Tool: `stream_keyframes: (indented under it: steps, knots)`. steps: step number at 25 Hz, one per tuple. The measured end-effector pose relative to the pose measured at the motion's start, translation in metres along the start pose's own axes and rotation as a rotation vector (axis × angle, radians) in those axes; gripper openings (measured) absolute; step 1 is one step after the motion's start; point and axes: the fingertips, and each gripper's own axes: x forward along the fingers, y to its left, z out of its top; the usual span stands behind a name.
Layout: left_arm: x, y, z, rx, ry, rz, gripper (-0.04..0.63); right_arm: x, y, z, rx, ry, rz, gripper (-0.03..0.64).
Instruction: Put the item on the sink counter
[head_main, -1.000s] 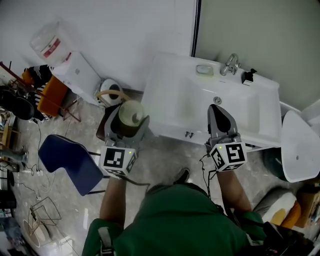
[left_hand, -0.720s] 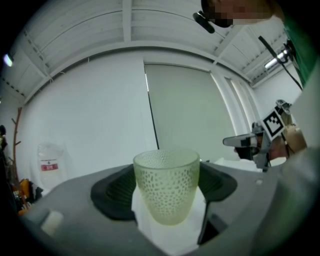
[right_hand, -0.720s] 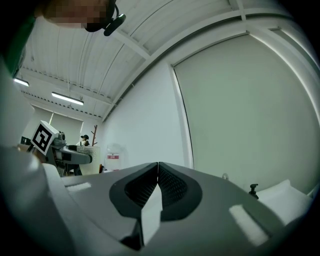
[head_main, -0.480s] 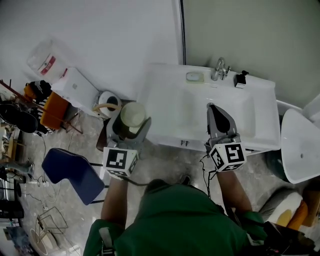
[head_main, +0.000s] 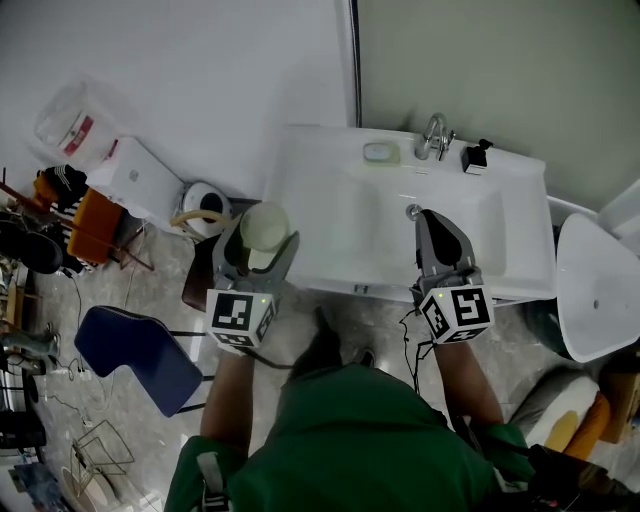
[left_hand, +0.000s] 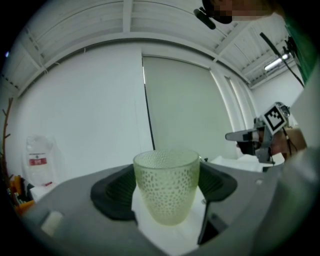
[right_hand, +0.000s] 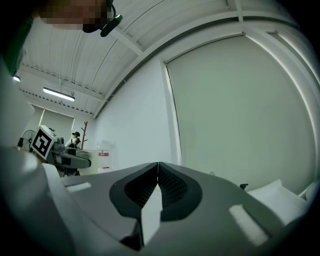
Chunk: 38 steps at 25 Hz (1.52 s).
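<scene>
- Left tool (head_main: 260, 248): jaws part-open and clamped on a tumbler (left_hand: 166, 182). One dark ribbed pad presses each side of its wall. The tumbler stands upright between them with its mouth up.
- Right tool (head_main: 428, 222): jaws fully together, pads meeting along one line, nothing between them. In the head view it is held above the front part of the basin (head_main: 395, 215); contact with it cannot be confirmed.
- Tumbler position: held in the air off the front-left corner of the white table (head_main: 310, 180), over the floor (head_main: 150, 285). It is not touching the table.
- Table: white, with the sink basin set in it, standing against the wall. A chrome faucet (head_main: 432, 136) is at the back edge. A soap dish (head_main: 380, 152) is just left of it and a small black item (head_main: 474, 157) just right of it.
- Room: white wall (head_main: 200, 60) on the left and a grey-green panel (head_main: 500, 60) behind the sink. The floor is grey and marbled. A blue chair (head_main: 140, 345) and a white box (head_main: 140, 178) are left of the table. A white rounded fixture (head_main: 595, 295) is at the right edge.
- Person: green top (head_main: 350, 440), a forearm behind each tool.
- Tumbler appearance: pale yellow-green and translucent, with a pebbled pattern all over the wall. The rim is plain and the body narrows slightly toward the base. It looks empty.
</scene>
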Motion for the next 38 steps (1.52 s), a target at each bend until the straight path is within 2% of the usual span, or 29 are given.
stream_keyframes:
  steps: [9,16,21,29,38]
  knots:
    - [0.063,0.056,-0.027,-0.057,0.0,-0.06,0.375,0.067,-0.012,-0.007,-0.04,0.045,-0.076,0.002]
    - [0.114,0.116,-0.065,-0.065,0.034,-0.079,0.374,0.139,-0.013,-0.027,-0.061,0.089,-0.101,0.002]
    - [0.145,0.144,-0.094,-0.103,0.05,-0.112,0.375,0.171,-0.013,-0.041,-0.076,0.133,-0.13,0.002]
    - [0.187,0.157,-0.128,-0.099,0.052,-0.215,0.374,0.197,-0.02,-0.051,-0.078,0.174,-0.197,0.002]
    - [0.231,0.158,-0.173,-0.064,0.107,-0.256,0.376,0.211,-0.033,-0.075,-0.062,0.217,-0.225,0.002]
